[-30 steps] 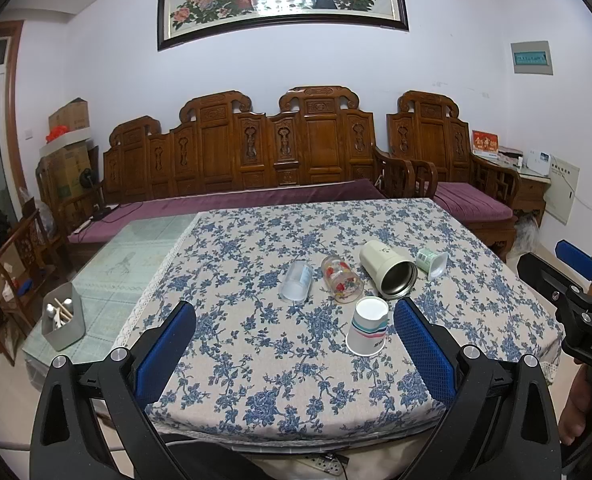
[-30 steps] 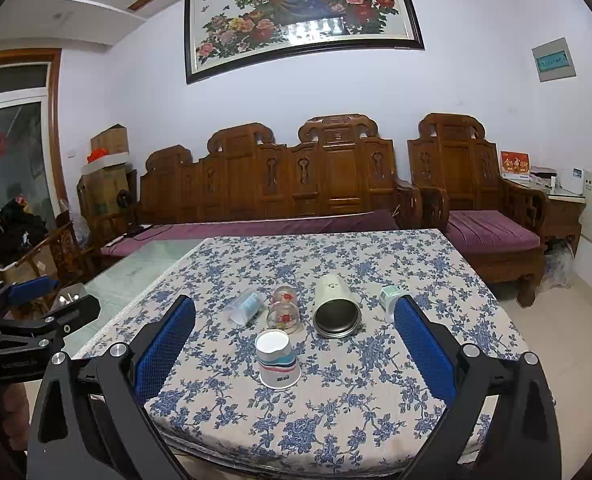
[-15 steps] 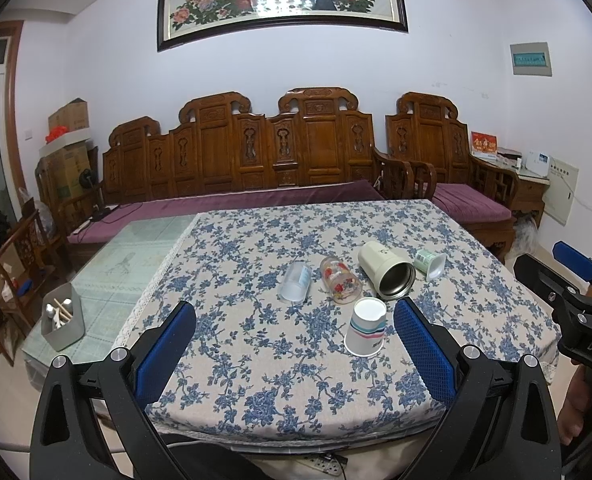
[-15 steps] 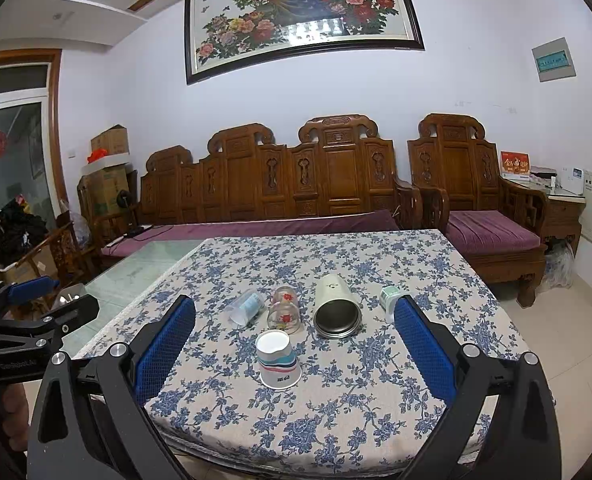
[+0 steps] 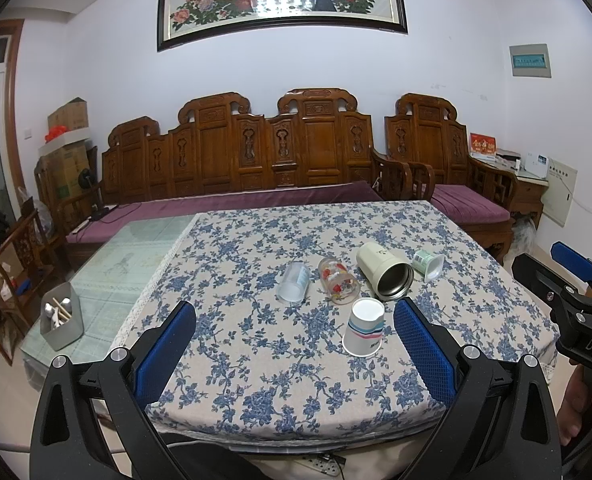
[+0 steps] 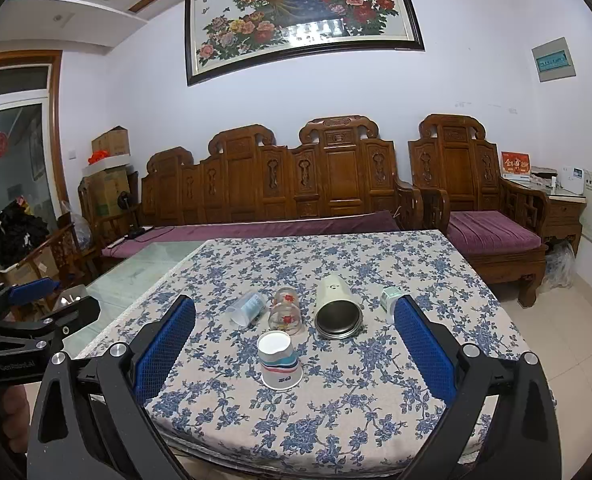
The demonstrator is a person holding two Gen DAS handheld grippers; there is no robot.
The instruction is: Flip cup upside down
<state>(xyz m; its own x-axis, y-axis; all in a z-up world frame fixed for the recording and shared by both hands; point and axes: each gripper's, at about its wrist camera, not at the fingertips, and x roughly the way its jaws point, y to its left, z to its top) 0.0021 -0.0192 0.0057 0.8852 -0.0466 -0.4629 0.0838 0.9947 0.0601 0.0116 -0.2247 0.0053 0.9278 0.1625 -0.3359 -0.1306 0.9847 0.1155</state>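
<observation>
A striped paper cup (image 5: pixel 364 332) stands upside down on the floral tablecloth (image 5: pixel 256 360); it also shows in the right wrist view (image 6: pixel 279 360). Behind it several cups lie on their sides: a frosted plastic cup (image 5: pixel 293 282), a glass with red print (image 5: pixel 338 286), a cream steel-lined mug (image 5: pixel 384 276) and a small green cup (image 5: pixel 428 264). My left gripper (image 5: pixel 294 354) is open and empty, hovering over the near table edge. My right gripper (image 6: pixel 294 354) is open and empty, also above the near edge. Each shows at the edge of the other's view.
A grey utensil holder (image 5: pixel 61 322) stands on the glass tabletop (image 5: pixel 128 264) at the left. A carved wooden sofa with purple cushions (image 5: pixel 232 200) runs behind the table. A side cabinet (image 6: pixel 564 208) is at the far right.
Both views barely shift; the left gripper has drifted back a little. The cups have not moved and both grippers stay open.
</observation>
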